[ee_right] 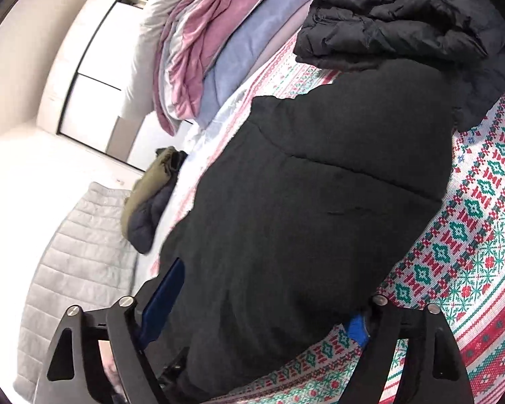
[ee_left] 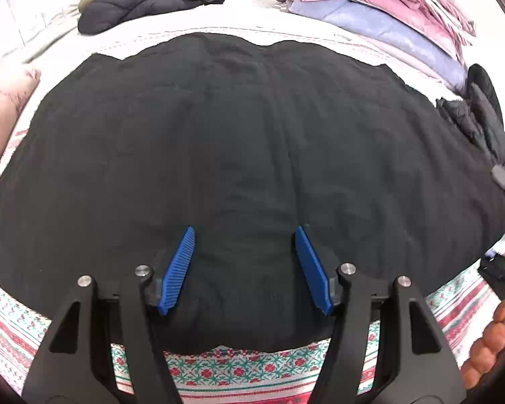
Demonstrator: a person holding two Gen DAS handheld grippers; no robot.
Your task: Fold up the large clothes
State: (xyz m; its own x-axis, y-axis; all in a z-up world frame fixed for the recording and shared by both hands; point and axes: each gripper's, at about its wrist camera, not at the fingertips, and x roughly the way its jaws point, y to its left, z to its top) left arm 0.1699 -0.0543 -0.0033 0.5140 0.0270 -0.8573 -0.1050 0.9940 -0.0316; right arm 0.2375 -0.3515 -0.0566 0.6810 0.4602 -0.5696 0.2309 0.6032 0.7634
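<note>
Blue pads of the left tool hover spread apart over the near hem of the black garment, which lies flat on the patterned bed cover. Right tool is open too, at the garment's side edge, arguably nearer a grasp.

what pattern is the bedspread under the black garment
White bedspread with red and green knit-style geometric bands; clearest in the right wrist view.

I see a home bedroom, a bed under a patterned red-and-green bedspread, folded blankets piled on it, puffer jackets, a white wardrobe behind.
</note>
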